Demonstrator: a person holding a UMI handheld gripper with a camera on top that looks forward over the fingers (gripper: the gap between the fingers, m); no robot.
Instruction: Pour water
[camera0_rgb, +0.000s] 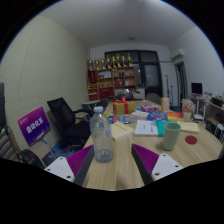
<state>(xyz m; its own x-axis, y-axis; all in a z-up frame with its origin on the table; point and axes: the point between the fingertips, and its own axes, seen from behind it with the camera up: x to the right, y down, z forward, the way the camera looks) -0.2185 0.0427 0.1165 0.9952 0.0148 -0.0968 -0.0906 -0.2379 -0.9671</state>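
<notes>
Gripper view: gripper (113, 160) spread and empty over table (125, 165), bottle (101, 138) upright just ahead between fingers, cup (171, 135) apart beyond right finger; likely risks: off-centre pinch tipping bottle, spill over nearby papers (147, 127).

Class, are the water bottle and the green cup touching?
Apart. The gripper view shows bare tabletop between the water bottle and the green cup, beyond the open fingers.

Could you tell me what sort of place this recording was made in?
Probably an office or meeting room: a long wooden table strewn with papers, black office chairs beside it, and wooden shelves against the far wall. The open gripper faces a clear bottle and green cup.
</notes>
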